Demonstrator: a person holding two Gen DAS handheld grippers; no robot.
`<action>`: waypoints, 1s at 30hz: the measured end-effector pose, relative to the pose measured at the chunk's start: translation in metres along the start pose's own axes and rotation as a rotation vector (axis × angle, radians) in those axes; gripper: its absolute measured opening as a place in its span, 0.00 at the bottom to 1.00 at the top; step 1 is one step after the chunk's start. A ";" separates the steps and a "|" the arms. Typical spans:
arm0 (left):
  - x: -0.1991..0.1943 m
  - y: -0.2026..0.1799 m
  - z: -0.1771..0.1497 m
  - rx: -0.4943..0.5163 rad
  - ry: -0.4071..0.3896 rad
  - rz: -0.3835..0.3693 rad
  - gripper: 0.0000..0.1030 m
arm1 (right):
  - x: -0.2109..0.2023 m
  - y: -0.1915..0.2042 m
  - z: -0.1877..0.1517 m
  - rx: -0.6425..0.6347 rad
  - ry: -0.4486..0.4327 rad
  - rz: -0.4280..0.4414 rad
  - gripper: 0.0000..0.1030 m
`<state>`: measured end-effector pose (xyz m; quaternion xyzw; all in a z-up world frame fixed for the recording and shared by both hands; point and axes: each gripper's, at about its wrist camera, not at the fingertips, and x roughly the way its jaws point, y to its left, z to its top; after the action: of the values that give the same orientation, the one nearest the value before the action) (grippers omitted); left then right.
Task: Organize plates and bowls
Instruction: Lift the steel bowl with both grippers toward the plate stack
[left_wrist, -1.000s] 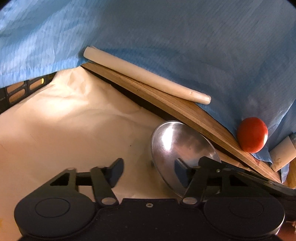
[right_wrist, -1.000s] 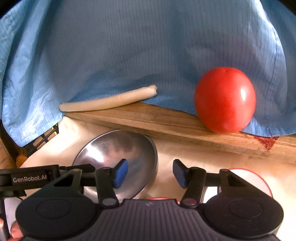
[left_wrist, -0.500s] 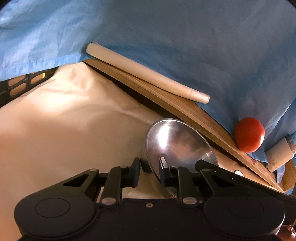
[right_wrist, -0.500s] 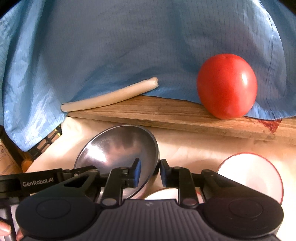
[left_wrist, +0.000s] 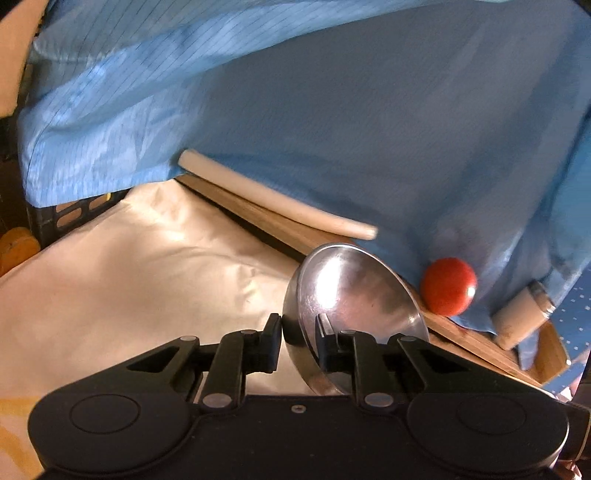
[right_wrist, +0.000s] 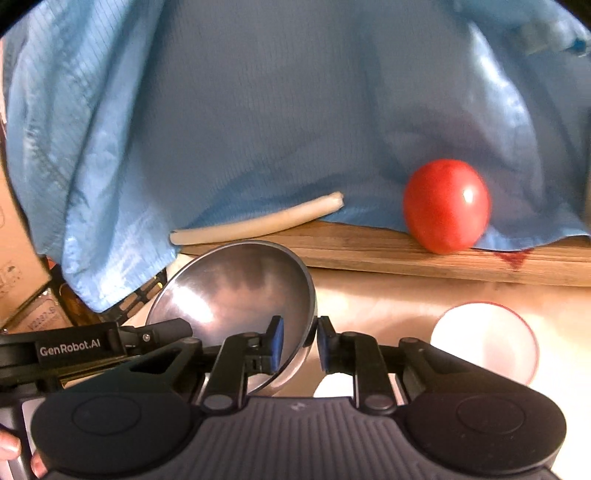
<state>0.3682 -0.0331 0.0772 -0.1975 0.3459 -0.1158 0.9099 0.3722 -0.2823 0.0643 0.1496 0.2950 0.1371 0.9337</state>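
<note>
A shiny steel bowl (left_wrist: 354, 295) is held by both grippers above the cream cloth. My left gripper (left_wrist: 298, 341) is shut on its left rim. In the right wrist view the same steel bowl (right_wrist: 236, 291) shows with my right gripper (right_wrist: 298, 343) shut on its right rim, and the left gripper's arm (right_wrist: 92, 347) reaches in from the left. A white bowl with a red rim (right_wrist: 484, 343) sits on the cloth at the right. Another white dish (right_wrist: 332, 384) peeks out under the right gripper.
A wooden board (right_wrist: 406, 251) lies behind, with a red tomato (right_wrist: 447, 205) and a white stick (right_wrist: 258, 221) on it. Blue cloth (right_wrist: 258, 110) hangs behind. A black crate (left_wrist: 74, 210) and cardboard boxes (right_wrist: 22, 280) stand at the left.
Both grippers went from open to shut on opposite rims of the steel bowl. The bowl has since risen off the cloth, and the board and tomato look farther away.
</note>
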 end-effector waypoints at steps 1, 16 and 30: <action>-0.003 -0.004 -0.003 0.002 0.001 -0.010 0.20 | -0.007 -0.003 -0.002 0.004 -0.006 -0.002 0.22; -0.038 -0.070 -0.089 0.092 0.099 -0.193 0.20 | -0.131 -0.053 -0.070 0.039 -0.041 -0.141 0.25; -0.039 -0.107 -0.155 0.210 0.246 -0.235 0.21 | -0.183 -0.089 -0.139 0.110 0.014 -0.224 0.26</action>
<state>0.2269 -0.1588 0.0417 -0.1247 0.4152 -0.2799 0.8566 0.1606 -0.3993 0.0173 0.1656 0.3237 0.0168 0.9314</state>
